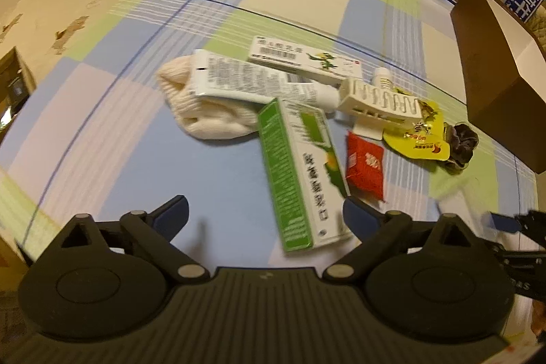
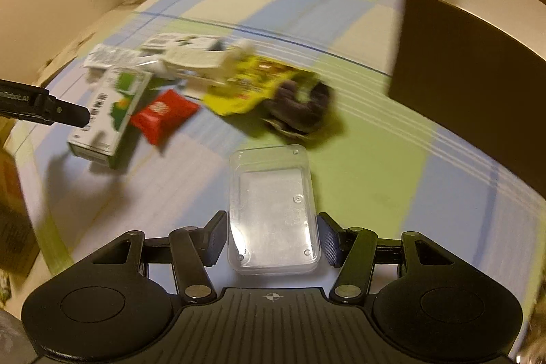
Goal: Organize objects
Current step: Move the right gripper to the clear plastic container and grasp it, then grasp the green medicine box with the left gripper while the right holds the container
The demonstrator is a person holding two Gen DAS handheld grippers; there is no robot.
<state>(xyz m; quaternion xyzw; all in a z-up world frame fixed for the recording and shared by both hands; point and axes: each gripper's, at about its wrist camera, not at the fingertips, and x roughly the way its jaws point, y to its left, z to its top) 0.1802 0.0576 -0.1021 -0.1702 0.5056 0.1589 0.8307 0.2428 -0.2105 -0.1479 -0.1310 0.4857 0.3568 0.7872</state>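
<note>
Clear plastic case [image 2: 274, 210] sitting between your right hand-held gripper [image 2: 273, 239] pads, not yet pinched. Left hand-held gripper [image 1: 266, 217] spreading wide over green box [image 1: 300, 173], at twelve o'clock, lining up a grab.

My light is warm, yellowish and fairly dim indoors. Both views bow hard at the edges, curving the checked cloth [image 1: 211, 166]. The left view is mostly sharp, smeared only at its margins. The right view is blurred by motion: the green box [image 2: 109, 111] streaks, while the clear case [image 2: 273, 210] stays crisp. Soft shadows fall beneath things.
</note>
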